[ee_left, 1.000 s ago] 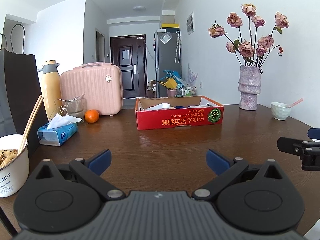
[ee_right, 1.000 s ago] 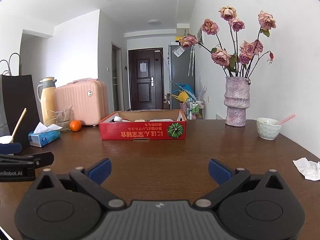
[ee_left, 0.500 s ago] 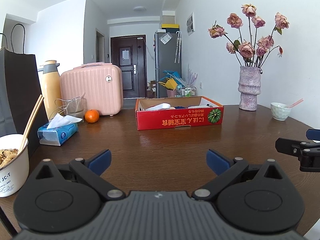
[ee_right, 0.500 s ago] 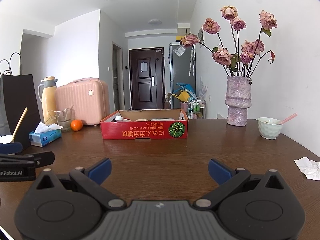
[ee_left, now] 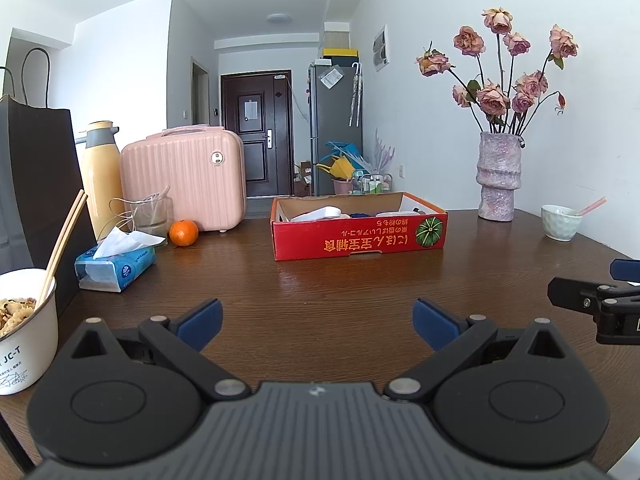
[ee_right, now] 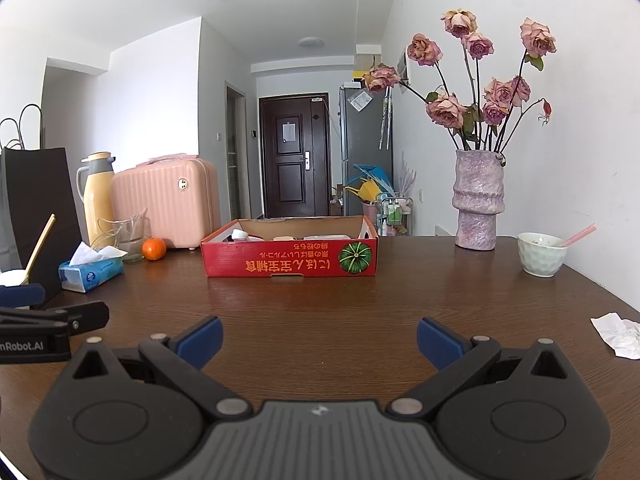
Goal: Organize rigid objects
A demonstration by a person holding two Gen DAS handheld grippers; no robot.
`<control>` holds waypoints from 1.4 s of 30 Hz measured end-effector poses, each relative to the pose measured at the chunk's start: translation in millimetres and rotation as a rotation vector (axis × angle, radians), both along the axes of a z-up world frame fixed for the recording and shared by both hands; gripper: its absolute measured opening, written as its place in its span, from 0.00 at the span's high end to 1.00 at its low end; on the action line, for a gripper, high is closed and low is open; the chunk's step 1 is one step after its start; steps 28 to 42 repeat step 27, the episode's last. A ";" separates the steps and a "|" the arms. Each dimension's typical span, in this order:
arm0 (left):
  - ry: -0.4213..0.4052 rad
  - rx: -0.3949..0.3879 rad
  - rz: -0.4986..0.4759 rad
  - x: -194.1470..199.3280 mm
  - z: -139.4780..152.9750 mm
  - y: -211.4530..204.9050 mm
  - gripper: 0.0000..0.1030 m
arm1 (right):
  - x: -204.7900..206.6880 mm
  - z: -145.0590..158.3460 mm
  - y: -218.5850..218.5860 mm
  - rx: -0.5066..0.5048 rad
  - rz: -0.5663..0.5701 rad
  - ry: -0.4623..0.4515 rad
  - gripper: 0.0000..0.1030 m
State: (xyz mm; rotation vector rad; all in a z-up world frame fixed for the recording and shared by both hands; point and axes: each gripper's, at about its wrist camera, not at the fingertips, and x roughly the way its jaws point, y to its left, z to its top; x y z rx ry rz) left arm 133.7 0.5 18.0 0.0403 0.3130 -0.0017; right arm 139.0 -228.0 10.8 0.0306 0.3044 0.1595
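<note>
A red cardboard box (ee_left: 360, 236) sits on the far middle of the dark wooden table; it also shows in the right wrist view (ee_right: 292, 264). It holds several items, among them a white object (ee_left: 320, 213). My left gripper (ee_left: 316, 322) is open and empty, low over the near table, well short of the box. My right gripper (ee_right: 320, 338) is open and empty too, beside the left one. Each gripper shows at the edge of the other's view.
On the left are a noodle cup with chopsticks (ee_left: 24, 332), a black paper bag (ee_left: 36, 184), a tissue pack (ee_left: 116, 266), an orange (ee_left: 184, 233), a glass (ee_left: 154, 216), a yellow flask (ee_left: 100, 176) and a pink case (ee_left: 184, 184). A flower vase (ee_right: 478, 200), small bowl (ee_right: 540, 254) and crumpled paper (ee_right: 618, 334) stand right.
Both views have shifted very slightly; the right gripper has edged a little forward. Both grippers stay open and nothing was picked up.
</note>
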 end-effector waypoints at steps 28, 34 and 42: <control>0.027 -0.047 -0.007 11.7 -8.9 8.1 0.00 | 13.7 -10.8 2.4 0.005 0.018 0.039 0.00; 0.027 -0.047 -0.007 11.7 -8.9 8.1 0.00 | 13.7 -10.8 2.4 0.005 0.018 0.039 0.00; 0.027 -0.047 -0.007 11.7 -8.9 8.1 0.00 | 13.7 -10.8 2.4 0.005 0.018 0.039 0.00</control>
